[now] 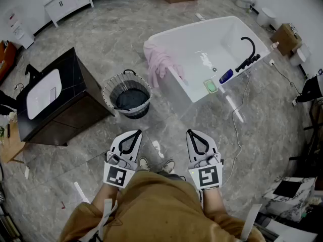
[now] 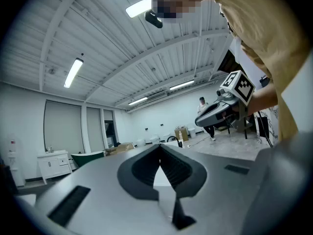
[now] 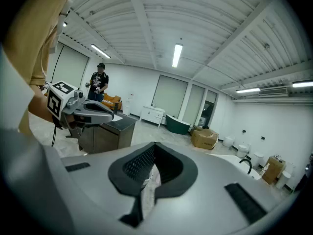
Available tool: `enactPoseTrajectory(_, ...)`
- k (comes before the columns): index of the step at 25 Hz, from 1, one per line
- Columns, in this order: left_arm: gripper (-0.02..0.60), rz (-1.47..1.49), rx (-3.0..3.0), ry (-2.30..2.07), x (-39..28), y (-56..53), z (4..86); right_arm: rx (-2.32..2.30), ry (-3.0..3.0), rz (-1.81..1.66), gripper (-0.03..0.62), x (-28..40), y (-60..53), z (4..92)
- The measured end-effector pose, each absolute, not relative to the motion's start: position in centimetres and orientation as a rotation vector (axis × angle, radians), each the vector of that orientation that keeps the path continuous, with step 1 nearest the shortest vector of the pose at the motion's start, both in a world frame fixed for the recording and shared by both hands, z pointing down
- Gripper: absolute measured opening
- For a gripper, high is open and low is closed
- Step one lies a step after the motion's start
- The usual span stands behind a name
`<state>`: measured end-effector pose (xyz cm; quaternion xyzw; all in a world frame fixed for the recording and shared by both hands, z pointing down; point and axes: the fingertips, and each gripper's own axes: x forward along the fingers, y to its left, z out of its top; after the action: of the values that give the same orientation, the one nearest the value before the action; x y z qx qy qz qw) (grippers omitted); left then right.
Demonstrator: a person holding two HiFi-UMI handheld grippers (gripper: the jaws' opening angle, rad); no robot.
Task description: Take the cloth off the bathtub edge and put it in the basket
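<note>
A pink cloth (image 1: pixel 159 62) hangs over the left end of the white bathtub (image 1: pixel 192 27) in the head view. The round wire basket (image 1: pixel 127 93) with a dark liner stands on the floor just left of the tub. My left gripper (image 1: pixel 135 132) and right gripper (image 1: pixel 192 132) are held side by side close to my body, well short of tub and basket. Both are shut with nothing between the jaws. In the left gripper view the left gripper's (image 2: pixel 160 146) jaws meet at the tip, and the right gripper's (image 3: pixel 155 145) do the same in its own view.
A dark vanity cabinet (image 1: pixel 60 102) with a white sink stands left of the basket. A black faucet (image 1: pixel 248 49), a blue bottle (image 1: pixel 226 76) and a green pad (image 1: pixel 210 86) sit on the tub's near side. A cable (image 1: pixel 237 120) trails across the floor. A person (image 3: pixel 100 84) stands far off.
</note>
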<state>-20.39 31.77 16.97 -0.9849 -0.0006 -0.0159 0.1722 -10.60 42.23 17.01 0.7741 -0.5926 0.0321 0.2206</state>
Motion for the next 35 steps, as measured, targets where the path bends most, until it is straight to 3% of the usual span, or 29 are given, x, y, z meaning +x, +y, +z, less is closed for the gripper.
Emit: enactPoseTrajectory(35,0.006,-0.065,-2.775,0.077,-11.9,34.1,18.0,2.124,-1.760,0.119,0.006,-2.3,44.1,19.1)
